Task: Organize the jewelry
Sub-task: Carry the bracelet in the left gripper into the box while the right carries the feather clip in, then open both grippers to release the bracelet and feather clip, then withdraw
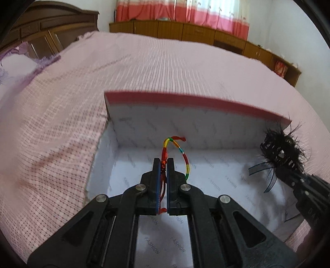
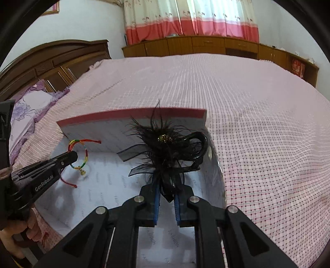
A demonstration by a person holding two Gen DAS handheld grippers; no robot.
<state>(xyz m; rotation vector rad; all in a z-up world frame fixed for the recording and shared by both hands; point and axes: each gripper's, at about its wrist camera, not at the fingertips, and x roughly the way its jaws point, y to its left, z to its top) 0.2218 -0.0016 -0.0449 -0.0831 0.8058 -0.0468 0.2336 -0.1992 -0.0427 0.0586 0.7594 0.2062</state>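
Observation:
An open box [image 1: 156, 125] [image 2: 107, 132] with a pink rim and white "FASHION" paper lining lies on the bed. My left gripper [image 1: 164, 161] [image 2: 72, 155] is shut on the knotted cord of a rainbow string bracelet [image 1: 183, 153] [image 2: 85, 155], whose loop hangs over the box's inside. My right gripper [image 2: 167, 181] [image 1: 288, 165] is shut on a black feathered hair clip [image 2: 171, 142] [image 1: 282, 144], held above the right part of the box. A small gold charm dangles from the bracelet in the right wrist view.
A pink checked bedspread [image 1: 165, 68] [image 2: 257, 123] surrounds the box. A purple pillow [image 2: 31, 107] lies at the left by the dark wooden headboard [image 2: 51, 59]. Low wooden cabinets [image 1: 185, 33] and red-and-white curtains [image 2: 191, 18] line the far wall. A hand [image 2: 12, 237] holds the left gripper.

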